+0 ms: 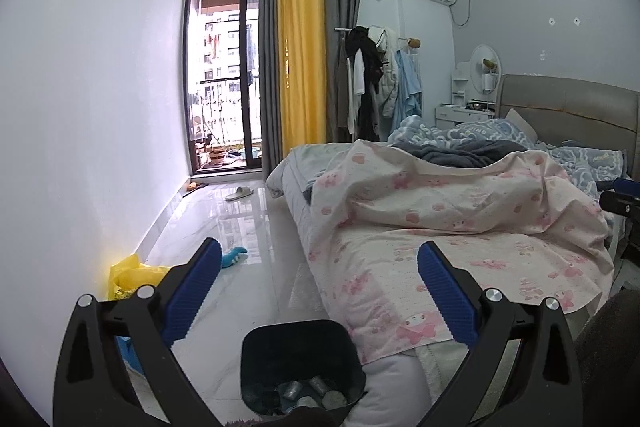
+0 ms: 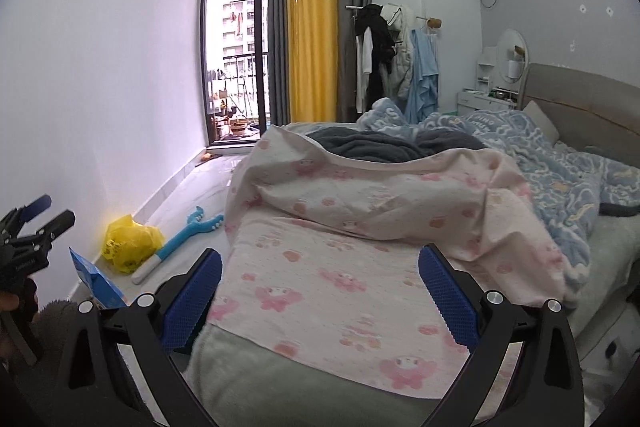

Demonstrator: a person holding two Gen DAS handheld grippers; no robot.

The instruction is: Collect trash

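My left gripper [image 1: 320, 291] is open and holds nothing. It hovers over a black trash bin [image 1: 300, 367] on the floor beside the bed; crumpled silvery scraps lie in the bin. A yellow plastic bag [image 1: 128, 279] [image 2: 130, 241] sits against the left wall, with a blue packet [image 2: 96, 281] in front of it. My right gripper [image 2: 320, 291] is open and empty above the pink patterned blanket [image 2: 340, 279] at the foot of the bed. In the right wrist view the left gripper [image 2: 54, 211] shows at the left edge.
A blue and white toy stick [image 2: 180, 243] lies on the shiny tiled floor near the bag. A slipper [image 1: 239, 193] lies further down by the balcony door. The bed [image 1: 568, 107] fills the right side, with a laden clothes rack [image 1: 372, 75] behind it.
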